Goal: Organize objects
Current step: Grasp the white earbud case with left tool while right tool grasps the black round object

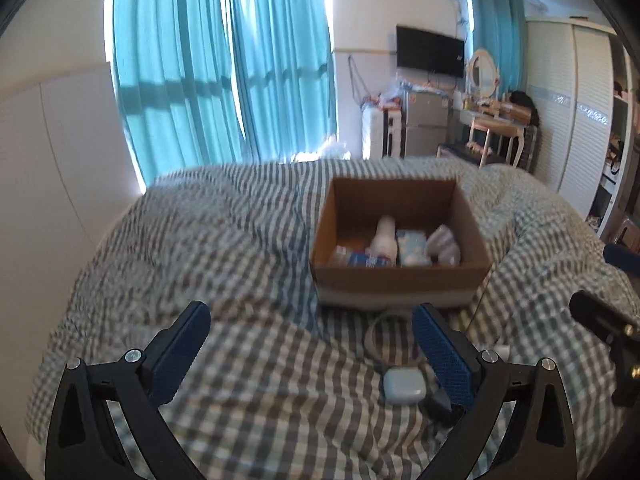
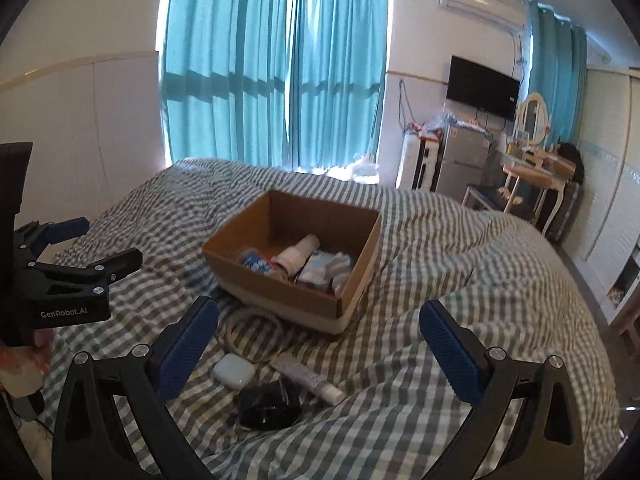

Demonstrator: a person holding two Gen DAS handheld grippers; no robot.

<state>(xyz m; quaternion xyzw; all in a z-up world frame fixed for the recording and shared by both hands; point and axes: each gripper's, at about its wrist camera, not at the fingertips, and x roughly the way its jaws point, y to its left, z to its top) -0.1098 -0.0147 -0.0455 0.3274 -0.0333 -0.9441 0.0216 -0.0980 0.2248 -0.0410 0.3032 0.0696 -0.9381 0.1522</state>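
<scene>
Box [image 2: 304, 276]: being filled, kept mid-bed for reach.
Case [image 2: 234, 371], tube [image 2: 308, 378]: being left loose beside it.
Left gripper [image 1: 312, 356], right gripper [image 2: 320, 354]: being held spread wide, empty.

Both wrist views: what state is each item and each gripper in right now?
Cardboard box: open-topped, partly filled.
White case: closed, on the bedspread outside the box.
White tube: lying flat, outside the box.
Black item: on the bedspread, outside the box.
Left gripper: jaws open, empty.
Right gripper: jaws open, empty.
</scene>
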